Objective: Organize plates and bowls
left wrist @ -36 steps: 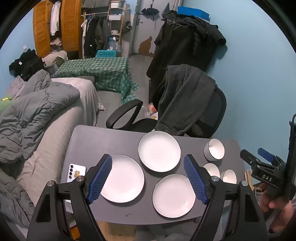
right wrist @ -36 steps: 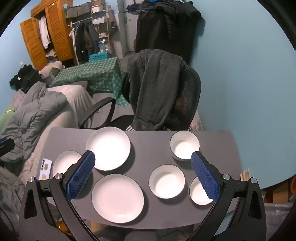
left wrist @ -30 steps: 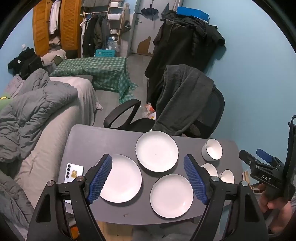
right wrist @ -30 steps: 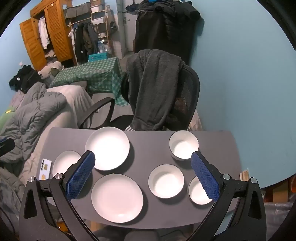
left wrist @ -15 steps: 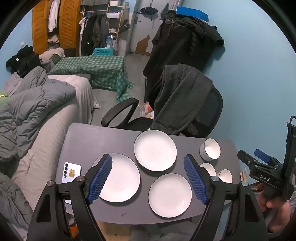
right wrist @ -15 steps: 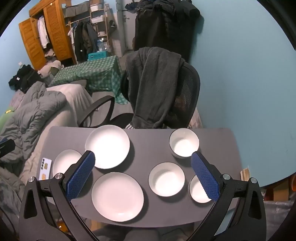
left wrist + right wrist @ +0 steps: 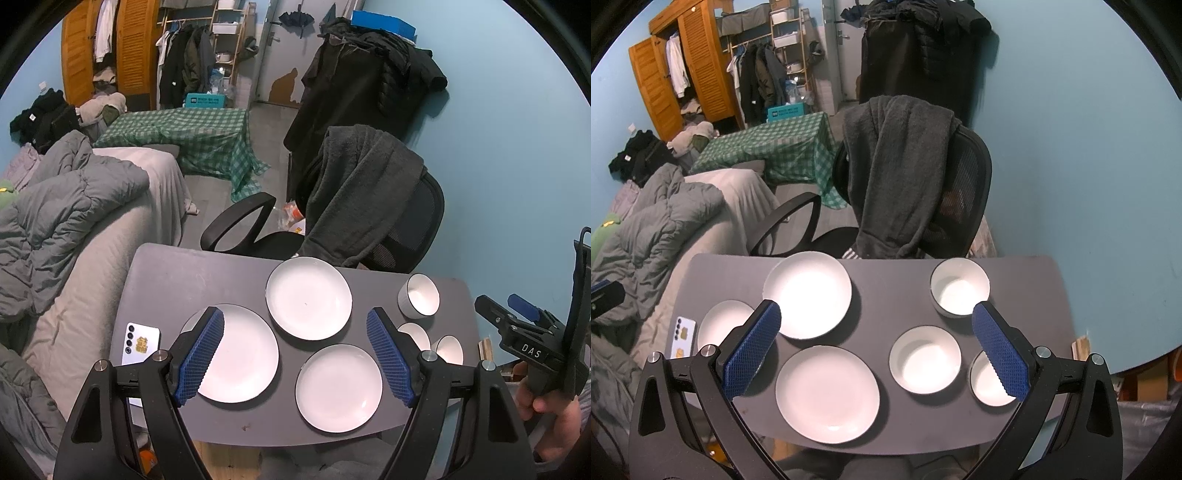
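Three plates (image 7: 827,393) on grey table (image 7: 177,280) — both grippers (image 7: 295,356) (image 7: 886,350) wide, empty.

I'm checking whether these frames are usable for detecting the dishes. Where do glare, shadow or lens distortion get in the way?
Right wrist view: the far plate is blown out by glare, and each bowl casts a soft shadow on the grey table. Left wrist view: exposure is more even, and the plates keep their dark rims. Both views: fisheye bending curves the table edges, black vignette fills the corners, and the dishes look sharp.

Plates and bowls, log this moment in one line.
left tongs: open | right tongs: open | round white plates: unstacked | white bowls: unstacked
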